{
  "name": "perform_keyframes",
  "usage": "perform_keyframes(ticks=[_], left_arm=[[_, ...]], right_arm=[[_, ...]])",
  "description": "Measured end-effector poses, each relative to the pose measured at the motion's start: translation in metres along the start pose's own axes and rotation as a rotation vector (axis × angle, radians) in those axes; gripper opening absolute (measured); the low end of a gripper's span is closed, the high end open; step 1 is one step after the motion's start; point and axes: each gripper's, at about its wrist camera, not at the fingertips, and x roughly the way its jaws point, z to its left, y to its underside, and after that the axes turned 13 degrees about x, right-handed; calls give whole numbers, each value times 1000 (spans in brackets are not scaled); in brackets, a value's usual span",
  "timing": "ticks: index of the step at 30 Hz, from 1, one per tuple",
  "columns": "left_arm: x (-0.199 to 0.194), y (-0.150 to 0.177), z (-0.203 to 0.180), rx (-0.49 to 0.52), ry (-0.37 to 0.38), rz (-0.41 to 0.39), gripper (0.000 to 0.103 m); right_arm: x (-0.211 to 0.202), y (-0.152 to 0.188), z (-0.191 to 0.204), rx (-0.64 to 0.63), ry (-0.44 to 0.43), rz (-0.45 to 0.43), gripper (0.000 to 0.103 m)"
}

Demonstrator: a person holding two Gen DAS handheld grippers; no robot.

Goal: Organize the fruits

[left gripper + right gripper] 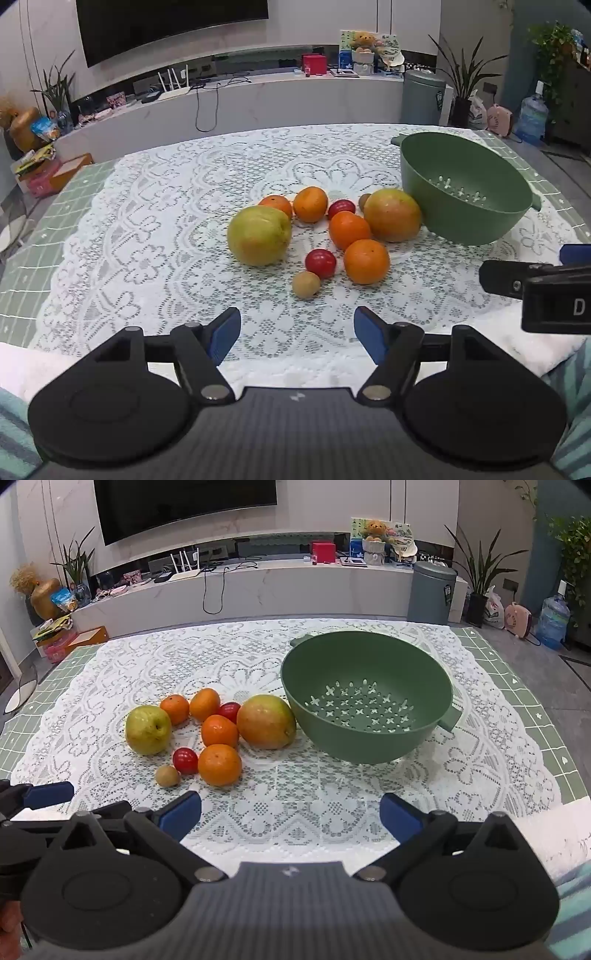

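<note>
A green round plastic colander bowl point(365, 705) stands upright on the white lace cloth point(295, 805) of the worktop, its mouth turned up. One small handle points to the upper left of the frame and the other to the lower right, so its long axis runs diagonally. The bowl holds no fruit.

The fruits lie in a loose cluster just left of the bowl in the right wrist view. A large reddish-yellow apple point(266, 722) is touching or almost touching the bowl wall. A green-yellow apple point(147, 730) is at the left end, its stem hollow facing right. Between them lie four orange mandarins; the nearest mandarin point(219, 765) is at the front. A small red tomato point(185, 760) and a small brown round fruit point(167, 775) lie beside it.

The left gripper point(297, 334) and the right gripper point(291, 818) both hover near the lower edge of the cloth, jaws spread wide with nothing between them.

In the left wrist view a second brown fruit point(365, 201) shows behind the cluster; the other view hides it. There too, the right gripper's black body at the right edge carries a white letter "D" point(578, 306).
</note>
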Motion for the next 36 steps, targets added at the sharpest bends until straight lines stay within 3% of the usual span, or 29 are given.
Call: perform_keyframes(ticks=[9,36], left_arm=[[2,-1,4,-13,23,6,83],[-7,-2,-3,12,0,-19,79]], right_arm=[[1,0,-2,11,5,-2,99],[-1,3,1,-7,8,-17,99]])
